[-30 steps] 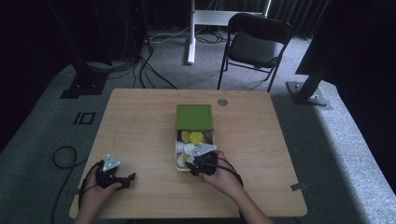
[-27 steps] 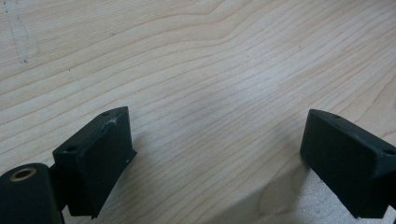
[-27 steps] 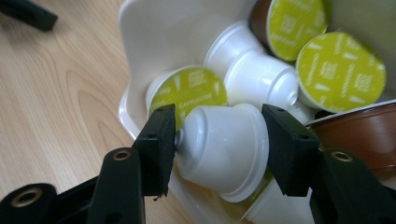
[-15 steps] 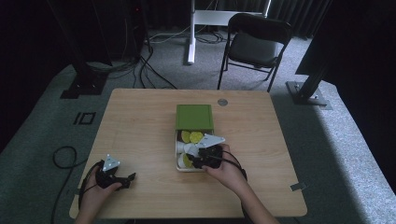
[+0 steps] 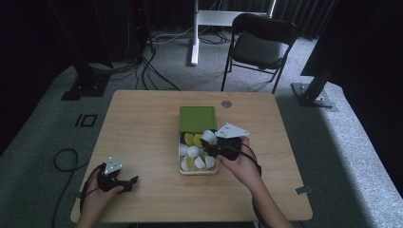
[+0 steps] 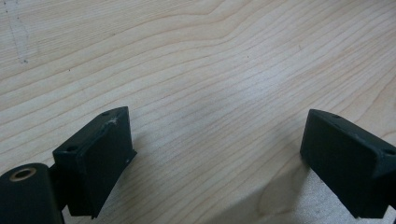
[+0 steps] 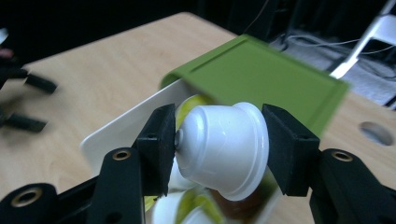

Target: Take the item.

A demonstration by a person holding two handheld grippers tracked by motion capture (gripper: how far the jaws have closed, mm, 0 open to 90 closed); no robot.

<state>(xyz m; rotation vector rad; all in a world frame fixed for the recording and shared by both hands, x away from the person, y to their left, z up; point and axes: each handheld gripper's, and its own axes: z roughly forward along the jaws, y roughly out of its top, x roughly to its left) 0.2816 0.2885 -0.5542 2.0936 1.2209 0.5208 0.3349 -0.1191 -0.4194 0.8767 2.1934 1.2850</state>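
Currently the right claw [image 7: 219, 140] is clamped on a white capsule [image 7: 224, 147], one pad on its narrow end and the other on its wide rim side, so the capsule sits sideways between the jaws. In the high view that claw [image 5: 210, 141] is over the white tray [image 5: 180, 167] in the middle of the worktop [image 5: 142, 133], with the capsule [image 5: 207, 137] clear of the pile. The tray holds a mix of white and yellow-green capsules [image 5: 195, 153]. A green lid [image 5: 197, 118] covers the tray's far end; in the right gripper view the lid [image 7: 261, 77] sits just behind the held capsule, and the white tray wall [image 7: 126, 128] runs below and left of it.

Left claw [image 6: 219, 161] is wide open with nothing between the pads, pointing down at bare wood grain. In the high view it [image 5: 129, 183] rests low at the near left part of the worktop, well apart from the tray, in the person's left hand [image 5: 97, 192]. The right hand [image 5: 240, 164] comes in from the near edge, cable trailing down the wrist.

A folding chair [image 5: 259, 45] stands on the floor beyond the far edge.
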